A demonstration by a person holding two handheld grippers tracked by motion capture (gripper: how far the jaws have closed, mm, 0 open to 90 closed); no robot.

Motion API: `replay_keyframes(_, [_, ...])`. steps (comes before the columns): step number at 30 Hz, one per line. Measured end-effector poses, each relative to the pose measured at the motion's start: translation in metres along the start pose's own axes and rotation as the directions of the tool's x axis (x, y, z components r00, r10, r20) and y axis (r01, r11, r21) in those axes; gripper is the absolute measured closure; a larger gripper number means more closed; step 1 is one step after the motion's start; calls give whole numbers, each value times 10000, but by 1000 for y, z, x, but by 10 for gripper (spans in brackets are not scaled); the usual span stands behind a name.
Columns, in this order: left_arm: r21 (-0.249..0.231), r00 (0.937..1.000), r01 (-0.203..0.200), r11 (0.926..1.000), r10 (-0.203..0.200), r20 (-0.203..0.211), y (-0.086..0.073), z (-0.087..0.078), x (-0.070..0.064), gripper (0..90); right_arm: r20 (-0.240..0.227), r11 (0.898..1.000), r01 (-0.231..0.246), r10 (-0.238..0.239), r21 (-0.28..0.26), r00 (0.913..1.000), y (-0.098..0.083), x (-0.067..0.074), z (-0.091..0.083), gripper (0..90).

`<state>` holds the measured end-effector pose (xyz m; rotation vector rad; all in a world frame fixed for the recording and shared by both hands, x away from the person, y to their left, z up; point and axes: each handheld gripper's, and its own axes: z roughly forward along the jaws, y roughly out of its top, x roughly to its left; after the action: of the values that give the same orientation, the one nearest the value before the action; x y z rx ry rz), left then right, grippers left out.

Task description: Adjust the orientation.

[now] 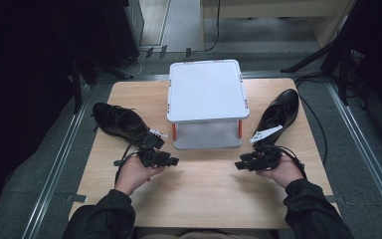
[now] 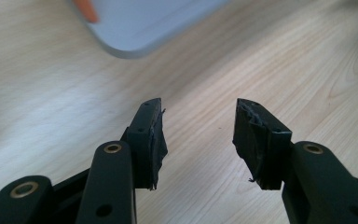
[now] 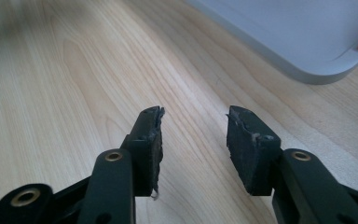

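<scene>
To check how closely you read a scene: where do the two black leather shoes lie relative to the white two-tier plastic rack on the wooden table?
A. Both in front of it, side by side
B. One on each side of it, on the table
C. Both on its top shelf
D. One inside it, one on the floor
B: in the high view one black leather shoe lies left of the white two-tier plastic rack and the other black leather shoe right of it, both on the wooden table.

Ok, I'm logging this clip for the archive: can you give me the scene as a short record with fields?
surface: wooden table
centre: white two-tier rack with orange posts
left of rack: black dress shoe
right of rack: second black dress shoe
left gripper: open, holds nothing, near the left shoe
right gripper: open, holds nothing, near the right shoe
</scene>
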<state>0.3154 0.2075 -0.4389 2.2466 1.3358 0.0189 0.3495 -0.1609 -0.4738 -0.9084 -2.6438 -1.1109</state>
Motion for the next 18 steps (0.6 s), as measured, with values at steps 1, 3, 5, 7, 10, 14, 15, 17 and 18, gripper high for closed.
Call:
replay_keyframes(1, [-106,9999,121,9999,-121,-27,2,-5,2,532,-1,9999,113,-113,37,9999,0,0,1,551])
replay_keyframes(3, [14,9991,36,10000,-35,-429,10,-20,7,531,-1,9999,134,-134,109,9999,0,0,2,544])
replay_keyframes(5, [82,9986,22,10000,-17,-536,13,-25,8,524,-33,9998,124,-124,175,9999,0,0,3,539])
replay_keyframes(7, [178,9983,97,9998,-86,-574,21,-38,12,516,-120,9995,166,-162,270,9998,0,-1,5,532])
replay_keyframes(10, [412,9956,312,9987,-274,-899,32,-56,21,538,-199,9996,139,-134,257,9997,-1,-1,6,506])
replay_keyframes(14, [657,9935,504,9966,-433,-1050,39,-66,28,536,-300,9995,228,-222,212,9993,-1,1,6,506])
replay_keyframes(15, [795,9915,562,9952,-463,-1219,45,-72,34,533,-310,9994,237,-229,242,9993,-1,1,6,506])
replay_keyframes(17, [832,9903,625,9946,-515,-1288,47,-75,36,529,-319,9994,243,-235,256,9992,-1,1,6,506])
replay_keyframes(18, [903,9894,641,9938,-514,-1360,51,-78,38,529,-319,9993,259,-250,275,9992,-1,1,6,506])
